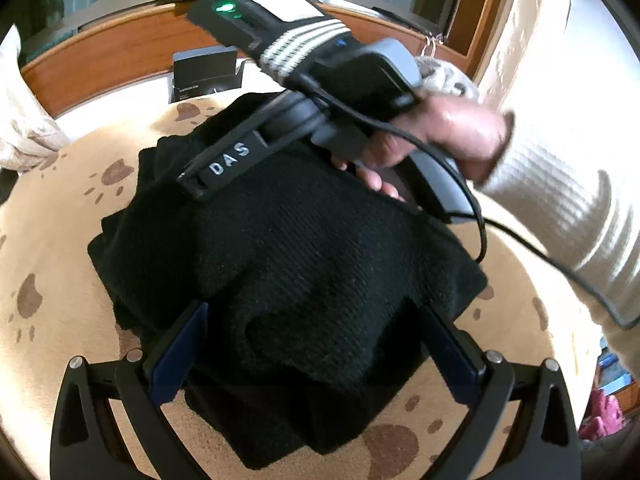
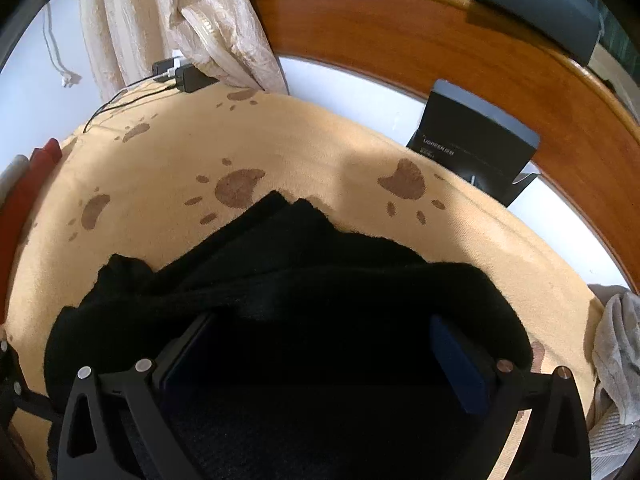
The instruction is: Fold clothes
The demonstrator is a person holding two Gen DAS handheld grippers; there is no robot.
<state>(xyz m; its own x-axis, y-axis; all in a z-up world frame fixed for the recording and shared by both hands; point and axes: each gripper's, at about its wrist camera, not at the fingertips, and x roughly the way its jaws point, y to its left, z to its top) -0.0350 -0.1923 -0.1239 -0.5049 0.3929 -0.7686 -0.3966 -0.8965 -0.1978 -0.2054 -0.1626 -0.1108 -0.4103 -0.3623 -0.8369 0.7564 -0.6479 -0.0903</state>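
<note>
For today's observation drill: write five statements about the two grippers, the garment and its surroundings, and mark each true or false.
1. The garment is black. True.
2. It lies on a plain white sheet. False: it lies on a tan blanket with brown paw prints.
3. The left gripper has its fingers spread, with cloth between them. True.
4. The right gripper is clamped shut. False: its fingers are apart over the garment.
5. A dark box stands near the wooden headboard. True.
</note>
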